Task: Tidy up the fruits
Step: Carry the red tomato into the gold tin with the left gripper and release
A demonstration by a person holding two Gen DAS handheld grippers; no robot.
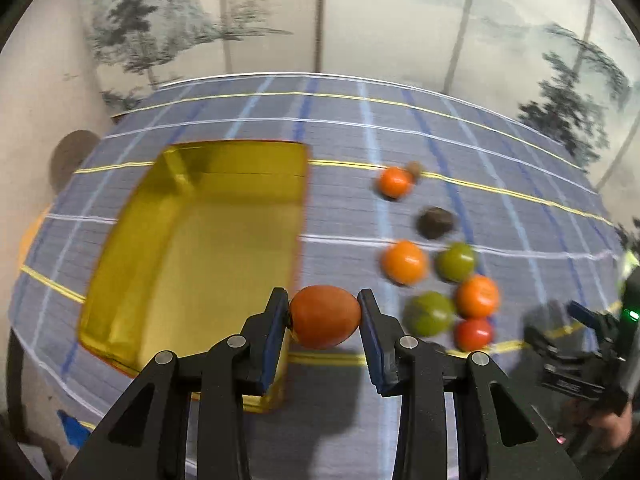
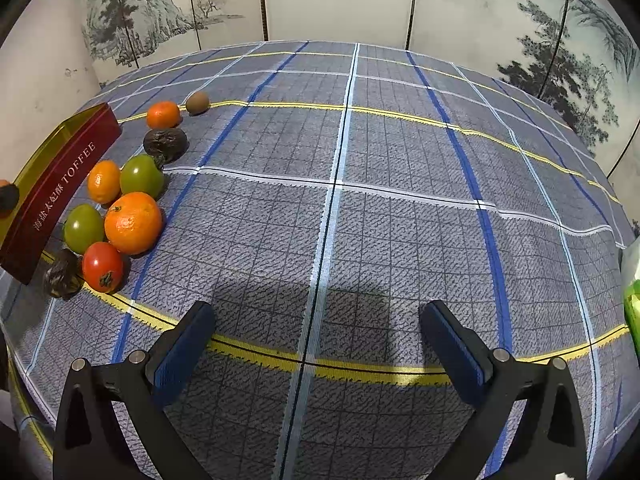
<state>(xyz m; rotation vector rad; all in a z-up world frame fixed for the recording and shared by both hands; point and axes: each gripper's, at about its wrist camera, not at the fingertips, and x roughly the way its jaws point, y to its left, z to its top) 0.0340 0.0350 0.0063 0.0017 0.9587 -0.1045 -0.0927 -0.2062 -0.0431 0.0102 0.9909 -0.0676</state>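
Note:
My left gripper is shut on an orange-red oval fruit, held above the near right edge of the open gold toffee tin. The tin's red side shows at the left of the right wrist view. Loose fruits lie right of the tin: oranges, green fruits, a red tomato, dark wrinkled fruits and a small brown one. My right gripper is open and empty over bare cloth.
A blue plaid tablecloth covers the table. A painted folding screen stands behind it. A green object sits at the right edge. The right gripper also shows at the right of the left wrist view.

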